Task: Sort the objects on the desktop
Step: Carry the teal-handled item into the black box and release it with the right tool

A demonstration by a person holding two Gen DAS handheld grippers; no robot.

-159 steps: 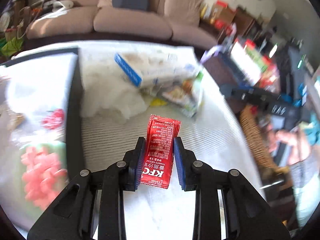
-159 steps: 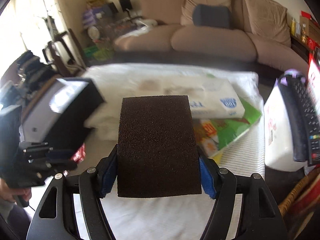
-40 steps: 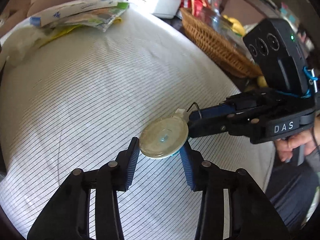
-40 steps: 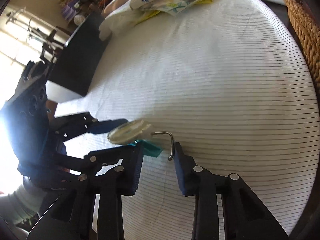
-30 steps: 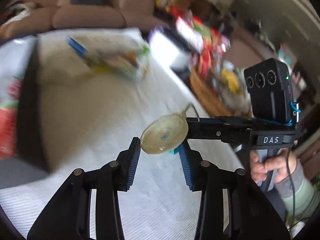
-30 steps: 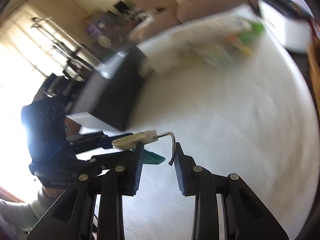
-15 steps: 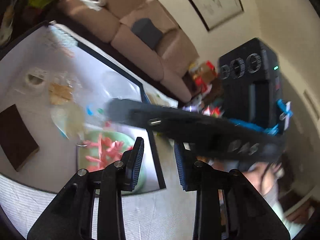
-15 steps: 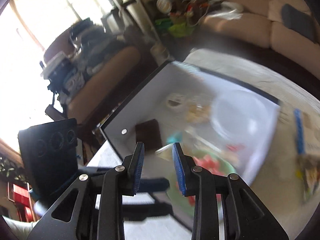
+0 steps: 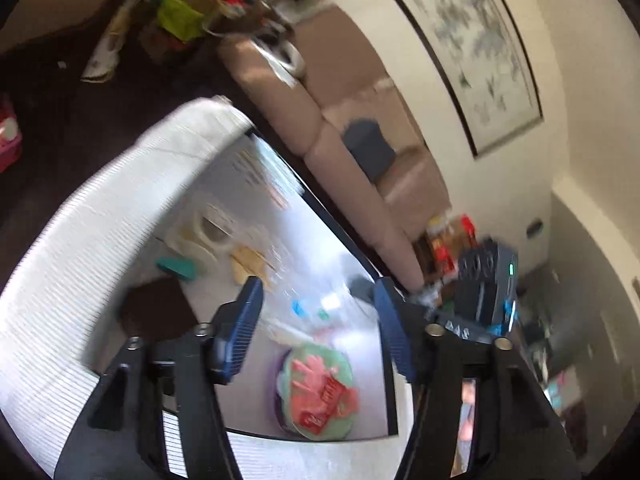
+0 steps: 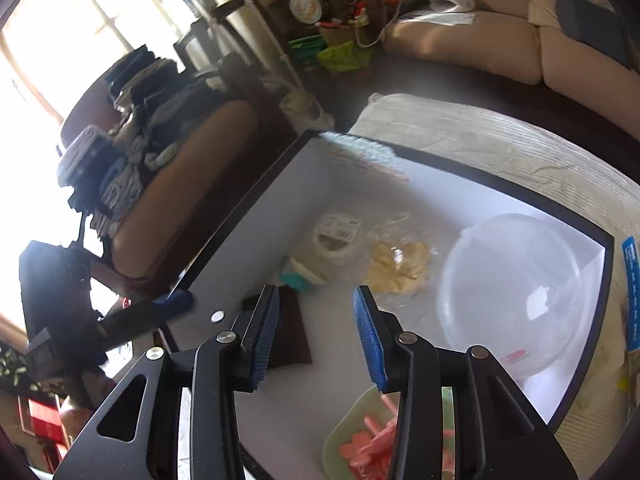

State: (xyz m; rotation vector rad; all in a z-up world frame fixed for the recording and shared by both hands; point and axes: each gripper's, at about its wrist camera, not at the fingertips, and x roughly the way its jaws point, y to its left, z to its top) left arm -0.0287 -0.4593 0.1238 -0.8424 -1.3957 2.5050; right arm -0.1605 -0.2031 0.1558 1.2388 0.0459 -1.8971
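Observation:
Both grippers hover open and empty over a black-rimmed box with a white floor [image 10: 256, 200] [image 9: 352, 360]. My left gripper [image 9: 320, 320] and my right gripper [image 10: 316, 332] hold nothing. In the box lie a dark brown sponge [image 10: 292, 332] [image 9: 156, 312], a teal-based suction hook [image 10: 298, 278] [image 9: 176, 268], a roll of tape [image 10: 336, 236], a yellowish snack bag [image 10: 396, 264], a clear plastic bowl [image 10: 516, 288] and a green plate with pink pieces and a red ketchup sachet [image 9: 320, 392] [image 10: 368, 448]. The left gripper shows at the left in the right wrist view [image 10: 176, 304].
The box sits on a white striped tablecloth [image 9: 80, 240] [image 10: 480, 136]. A beige sofa [image 10: 480, 40] [image 9: 340, 128] stands beyond the table. A chair piled with clothes [image 10: 140, 140] is at the left. The right gripper's body [image 9: 484, 292] shows at the right in the left wrist view.
The suction hook that both grippers carried together now lies in the box beside the sponge. Both grippers have opened wider and are empty.

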